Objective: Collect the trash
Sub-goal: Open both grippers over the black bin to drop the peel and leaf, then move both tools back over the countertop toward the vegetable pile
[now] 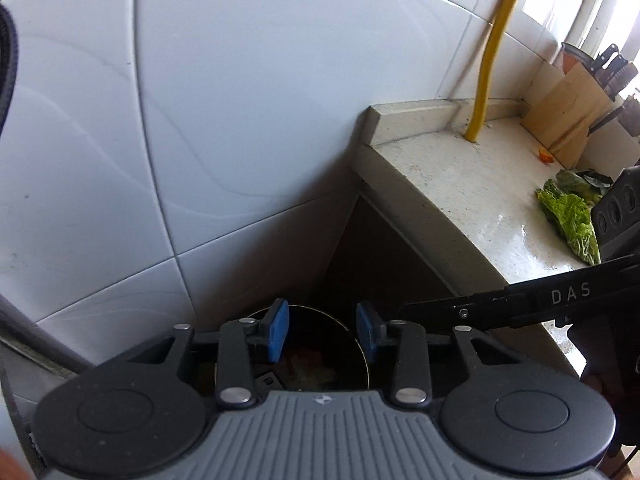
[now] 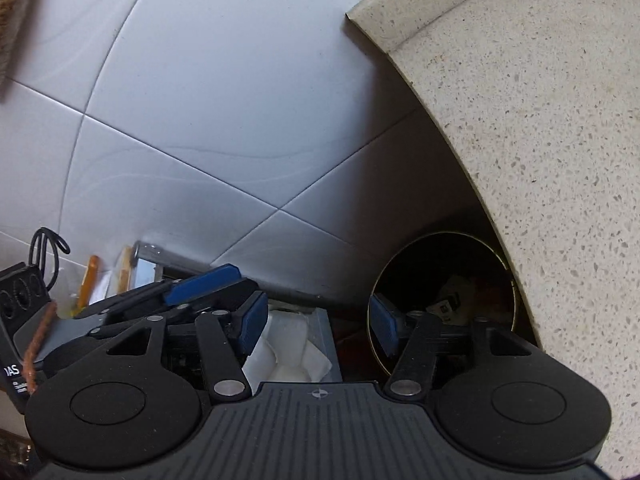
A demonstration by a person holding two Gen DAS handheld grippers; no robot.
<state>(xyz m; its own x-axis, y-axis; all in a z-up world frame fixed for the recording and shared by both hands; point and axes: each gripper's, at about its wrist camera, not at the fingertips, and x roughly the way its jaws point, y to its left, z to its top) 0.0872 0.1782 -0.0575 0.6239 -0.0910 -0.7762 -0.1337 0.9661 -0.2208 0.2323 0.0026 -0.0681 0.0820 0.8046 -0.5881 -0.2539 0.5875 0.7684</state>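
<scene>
A round dark trash bin [image 1: 320,354] stands on the floor beside the counter, with scraps of paper and packaging inside; it also shows in the right wrist view [image 2: 444,300]. My left gripper [image 1: 322,334] hangs open right above the bin's mouth with nothing between its blue pads. My right gripper [image 2: 316,324] is open and empty too, just left of the bin and above a white tissue box [image 2: 292,352]. Green leafy vegetable scraps [image 1: 572,216] and a small orange piece [image 1: 545,156] lie on the speckled countertop [image 1: 460,176].
White tiled wall [image 1: 200,120] fills the back. A yellow pipe [image 1: 490,52] rises from the counter corner. Wooden cutting boards [image 1: 564,116] and a knife block [image 1: 616,68] stand at the counter's far end. The left gripper's body [image 2: 188,292] shows left of my right gripper.
</scene>
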